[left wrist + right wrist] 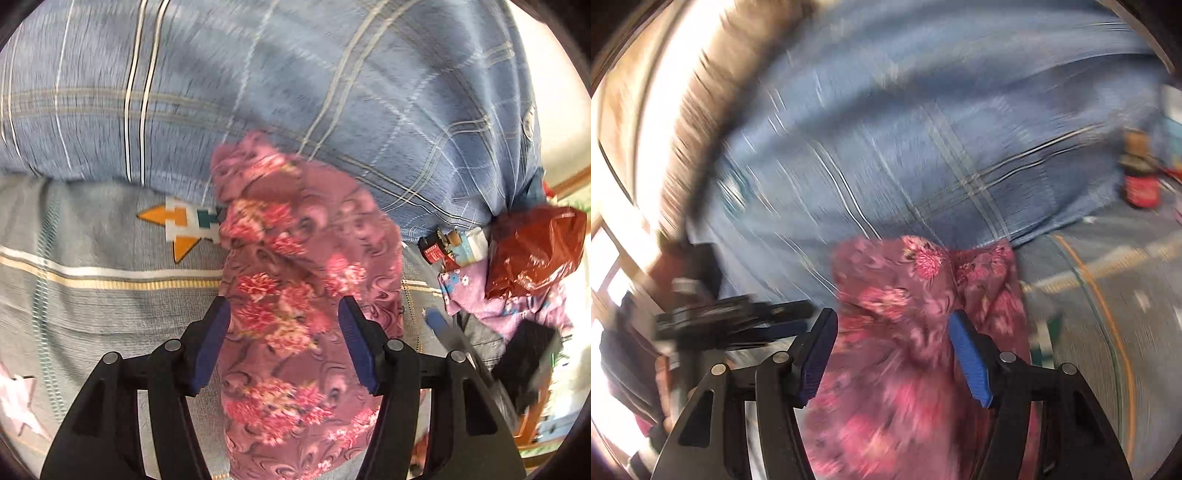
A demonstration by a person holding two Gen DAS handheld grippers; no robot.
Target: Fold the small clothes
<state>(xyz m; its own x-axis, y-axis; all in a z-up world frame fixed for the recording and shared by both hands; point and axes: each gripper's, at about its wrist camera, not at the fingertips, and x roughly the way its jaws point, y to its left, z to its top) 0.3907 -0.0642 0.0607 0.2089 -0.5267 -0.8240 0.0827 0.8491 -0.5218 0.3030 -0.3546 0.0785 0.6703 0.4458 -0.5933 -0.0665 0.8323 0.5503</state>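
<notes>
A: Item one, nearest: left gripper (282, 325), jaws standing wide, blue pads clear of the cloth on both sides. Holding nothing.

B: And what lies between them?

A: Item two: the pink floral garment (295, 280), bunched on the bed (92, 295). It runs from 6 o'clock under the jaws up toward 12, so its long axis lines up with the way the gripper points.

B: The other hand?

A: Item three: right gripper (892, 332), jaws likewise apart, nothing pinched. In its own blurred view the same garment (916, 332) sits between the pads and stretches ahead toward 12 o'clock. In the left view, that right gripper shows at about 4 o'clock.

B: Which is nearer?

A: I can't rank them; both straddle the near end. I'd judge either could close straight down on that edge.

B: Beyond that?

A: Item four: blue checked quilt (295, 92), heaped past the garment at 12. Item five: red plastic bag (532, 251), at 3 o'clock.
</notes>
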